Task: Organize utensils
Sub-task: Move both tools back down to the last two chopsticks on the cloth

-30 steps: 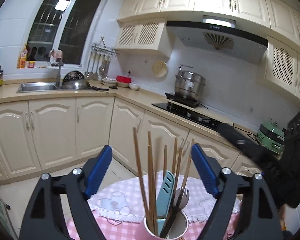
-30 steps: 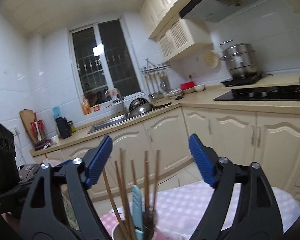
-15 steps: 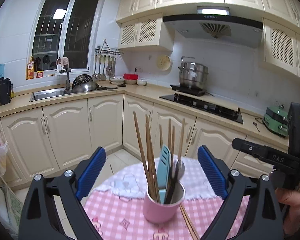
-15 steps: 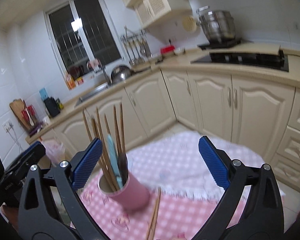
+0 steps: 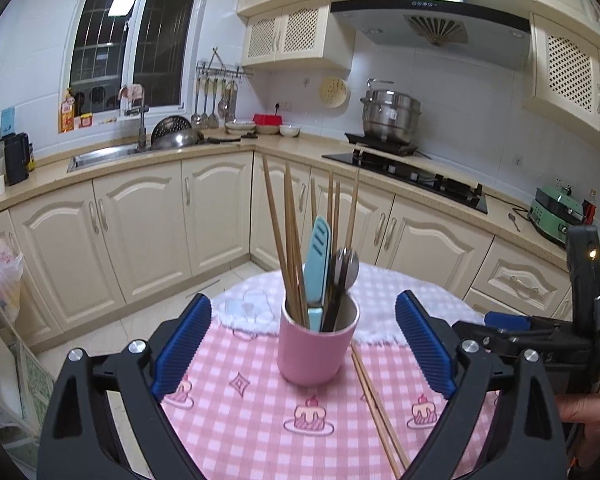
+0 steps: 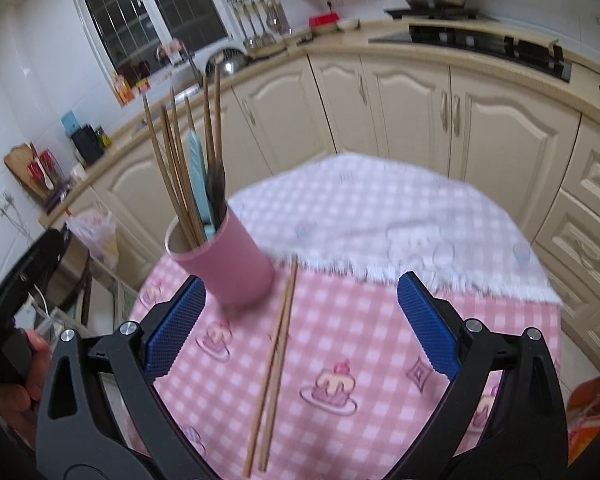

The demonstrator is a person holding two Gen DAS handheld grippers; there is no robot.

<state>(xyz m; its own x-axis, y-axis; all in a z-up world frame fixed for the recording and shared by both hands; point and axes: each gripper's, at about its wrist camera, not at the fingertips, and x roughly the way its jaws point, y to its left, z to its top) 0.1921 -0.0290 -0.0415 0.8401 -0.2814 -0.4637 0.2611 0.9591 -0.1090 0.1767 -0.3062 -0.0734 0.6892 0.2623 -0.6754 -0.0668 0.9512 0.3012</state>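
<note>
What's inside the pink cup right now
The pink cup holds several wooden chopsticks, a light blue utensil and a metal spoon. Their lower ends are hidden by its wall.

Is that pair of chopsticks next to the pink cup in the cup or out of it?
Out. The loose chopsticks lie flat on the checked tablecloth beside the pink cup, untouched.
</note>
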